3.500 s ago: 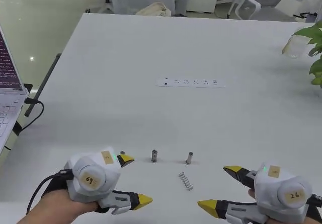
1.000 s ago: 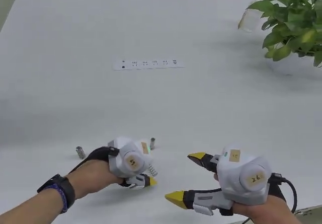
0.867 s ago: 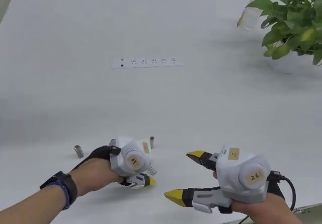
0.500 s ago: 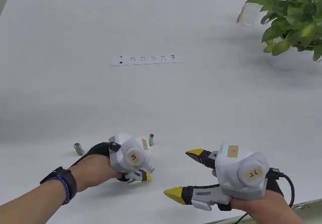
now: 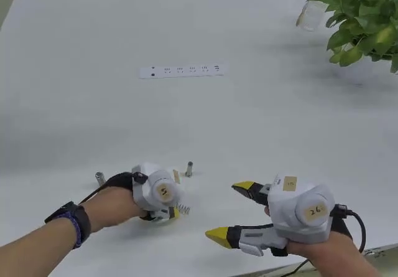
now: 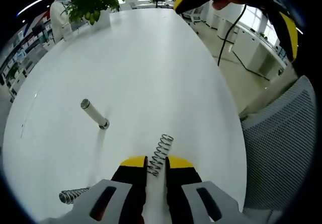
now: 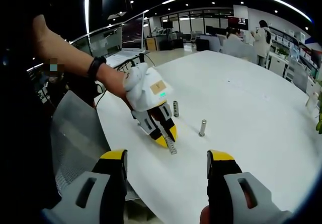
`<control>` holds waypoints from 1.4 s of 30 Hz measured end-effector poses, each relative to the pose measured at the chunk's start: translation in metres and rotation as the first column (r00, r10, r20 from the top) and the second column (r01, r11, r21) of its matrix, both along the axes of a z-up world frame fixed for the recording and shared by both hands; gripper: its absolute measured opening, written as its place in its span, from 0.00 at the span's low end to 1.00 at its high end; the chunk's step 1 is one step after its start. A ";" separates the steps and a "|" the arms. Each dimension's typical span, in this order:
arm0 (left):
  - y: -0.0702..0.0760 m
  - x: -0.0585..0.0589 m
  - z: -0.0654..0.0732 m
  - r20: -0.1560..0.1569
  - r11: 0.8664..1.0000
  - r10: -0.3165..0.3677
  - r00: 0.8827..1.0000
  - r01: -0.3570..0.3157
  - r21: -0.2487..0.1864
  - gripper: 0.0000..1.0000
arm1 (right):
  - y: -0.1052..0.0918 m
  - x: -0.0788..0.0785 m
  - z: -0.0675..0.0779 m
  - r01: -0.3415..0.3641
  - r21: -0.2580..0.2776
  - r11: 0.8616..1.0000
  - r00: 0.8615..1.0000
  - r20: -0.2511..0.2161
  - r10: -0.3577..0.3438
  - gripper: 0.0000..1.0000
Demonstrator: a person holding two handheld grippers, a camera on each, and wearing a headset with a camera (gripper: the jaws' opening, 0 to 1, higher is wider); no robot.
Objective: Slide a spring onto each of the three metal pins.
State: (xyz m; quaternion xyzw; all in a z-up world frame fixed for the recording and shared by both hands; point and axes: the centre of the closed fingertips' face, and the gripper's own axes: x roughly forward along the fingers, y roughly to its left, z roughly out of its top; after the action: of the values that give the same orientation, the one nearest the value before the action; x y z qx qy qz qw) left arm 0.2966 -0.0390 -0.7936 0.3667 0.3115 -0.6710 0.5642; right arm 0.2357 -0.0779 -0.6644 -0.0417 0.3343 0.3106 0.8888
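spring | left hand-held gripper pinches it | right hand-held gripper agape

Tabletop: plain matt white.
Left gripper: white shell, black jaws, yellow tips.
Right gripper: the same white, black and yellow; a round tan sticker with dark digits.
Spring: silver-grey coil.
Bare pin: dull silver-grey.
Power strip, far: white with dark socket marks.
Plant, far right: green leaves.
Wristband: black, purple-edged.
Cable: black.
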 end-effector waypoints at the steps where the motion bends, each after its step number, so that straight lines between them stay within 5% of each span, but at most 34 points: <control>1: 0.002 0.001 0.000 -0.004 1.000 0.011 1.000 -0.011 0.002 0.06 | 0.000 0.000 0.000 -0.001 0.001 1.000 1.000 -0.001 0.001 0.63; 17: 0.020 -0.006 -0.001 -0.040 0.997 0.062 0.997 -0.060 0.046 0.02 | 0.007 0.001 0.002 -0.022 -0.011 1.000 1.000 0.008 0.022 0.63; 23: 0.030 -0.004 0.005 -0.068 0.991 0.135 0.989 -0.134 0.010 0.02 | 0.010 -0.001 -0.001 -0.028 -0.004 1.000 1.000 0.002 0.028 0.63; 42: 0.059 -0.001 0.040 -0.036 0.973 0.217 0.975 -0.220 -0.075 0.02 | 0.028 -0.001 0.000 -0.067 0.006 0.998 0.998 0.003 0.067 0.61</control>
State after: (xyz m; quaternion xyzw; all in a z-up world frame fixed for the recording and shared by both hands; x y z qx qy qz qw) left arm 0.2961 0.0201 -0.7533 0.2983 0.3311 -0.6216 0.6442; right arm 0.2344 -0.0501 -0.6645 -0.0506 0.3307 0.3414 0.8784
